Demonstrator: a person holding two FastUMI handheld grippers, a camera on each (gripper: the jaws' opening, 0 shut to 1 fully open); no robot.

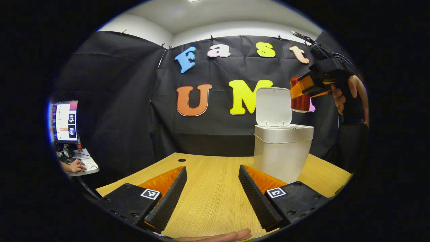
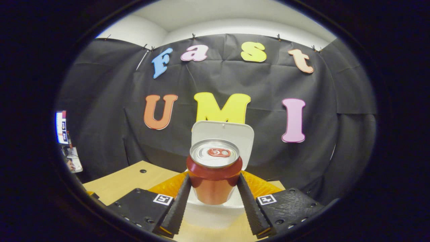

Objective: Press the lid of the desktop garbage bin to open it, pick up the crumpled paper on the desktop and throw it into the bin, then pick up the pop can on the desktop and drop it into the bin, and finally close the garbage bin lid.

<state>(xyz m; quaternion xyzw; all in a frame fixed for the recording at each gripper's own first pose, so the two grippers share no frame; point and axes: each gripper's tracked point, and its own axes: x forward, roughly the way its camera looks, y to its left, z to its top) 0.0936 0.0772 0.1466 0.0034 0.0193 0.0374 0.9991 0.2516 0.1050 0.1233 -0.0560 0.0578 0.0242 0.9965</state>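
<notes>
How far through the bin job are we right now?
Lid up: the white plastic bin stands open, its lid raised. In hand: the right tongs hold the red pop can over the bin. No crumpled paper on the wooden desk. Left: drop the can, close the lid.

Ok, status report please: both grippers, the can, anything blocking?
Right gripper shut on pop can, above open bin. Left gripper open, empty. Lid up, nothing blocking.
</notes>
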